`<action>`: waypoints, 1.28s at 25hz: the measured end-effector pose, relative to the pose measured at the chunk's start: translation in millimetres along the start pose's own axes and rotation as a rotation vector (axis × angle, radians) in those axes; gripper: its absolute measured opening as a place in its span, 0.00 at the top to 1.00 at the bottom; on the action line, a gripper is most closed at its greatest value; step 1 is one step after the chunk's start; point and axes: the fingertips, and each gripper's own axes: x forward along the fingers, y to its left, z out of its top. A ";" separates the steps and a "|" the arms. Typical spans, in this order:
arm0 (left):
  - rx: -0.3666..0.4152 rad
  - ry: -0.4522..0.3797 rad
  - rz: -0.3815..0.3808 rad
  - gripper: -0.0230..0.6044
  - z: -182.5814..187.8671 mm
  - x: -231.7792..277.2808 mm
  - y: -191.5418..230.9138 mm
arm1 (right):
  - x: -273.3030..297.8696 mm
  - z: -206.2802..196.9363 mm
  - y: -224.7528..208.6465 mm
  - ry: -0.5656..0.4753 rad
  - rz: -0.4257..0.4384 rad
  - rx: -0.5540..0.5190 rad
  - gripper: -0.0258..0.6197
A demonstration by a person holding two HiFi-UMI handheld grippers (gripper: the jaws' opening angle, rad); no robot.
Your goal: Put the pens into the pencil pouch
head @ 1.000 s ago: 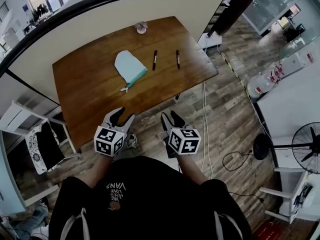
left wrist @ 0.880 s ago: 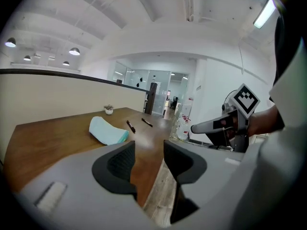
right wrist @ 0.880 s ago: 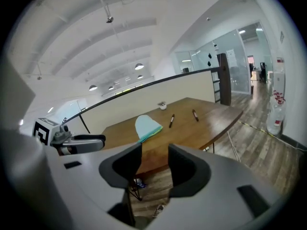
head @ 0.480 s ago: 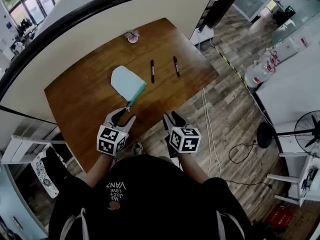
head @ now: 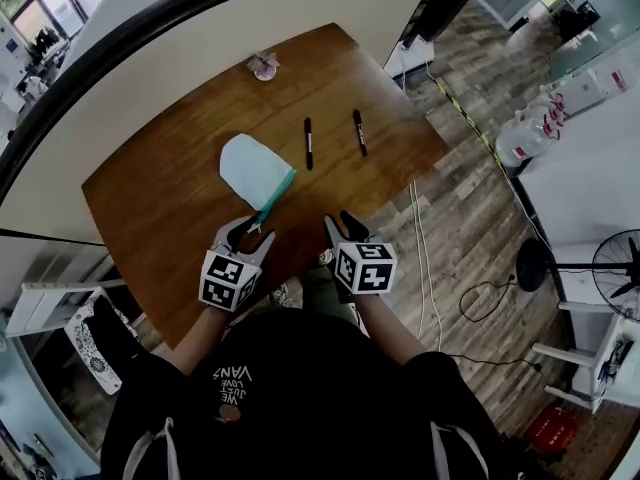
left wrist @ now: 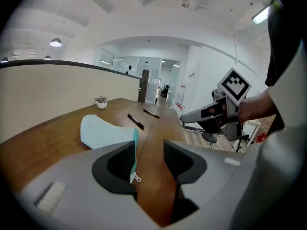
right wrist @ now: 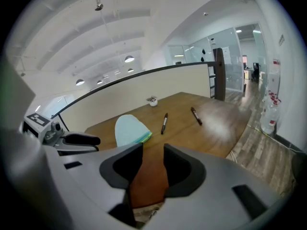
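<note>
My left gripper (head: 247, 234) hangs empty, jaws apart, one jaw partly hiding the zip edge of the single pale teal fabric pouch (head: 254, 170) on the brown wooden table (head: 160, 198). A small blurry object (head: 263, 65), possibly a pot, sits at the far edge. Two black pens lie right of the pouch, the nearer pen (head: 309, 143) and the farther pen (head: 359, 132). My right gripper (head: 341, 226) is parted and empty.

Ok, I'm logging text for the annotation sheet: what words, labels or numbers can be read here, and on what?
"WE JUST LOVE VANS", upside down in the head view: print on the person's black shirt.
Cubes on the left gripper and right gripper: square markers only, no letters.
The pens: markings too small to read.
The pencil pouch: no print visible.
</note>
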 end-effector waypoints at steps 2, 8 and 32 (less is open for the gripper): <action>-0.010 0.000 0.028 0.69 1.7 5.2 7.2 | 14.2 3.4 -1.5 0.018 0.019 -0.020 0.74; -0.040 0.022 0.107 0.69 3.9 21.0 23.2 | 53.2 17.8 -10.9 0.075 0.066 -0.092 0.74; 0.075 0.222 0.208 0.69 -35.9 87.0 46.0 | 187.9 27.2 -25.1 0.282 0.124 -0.303 0.74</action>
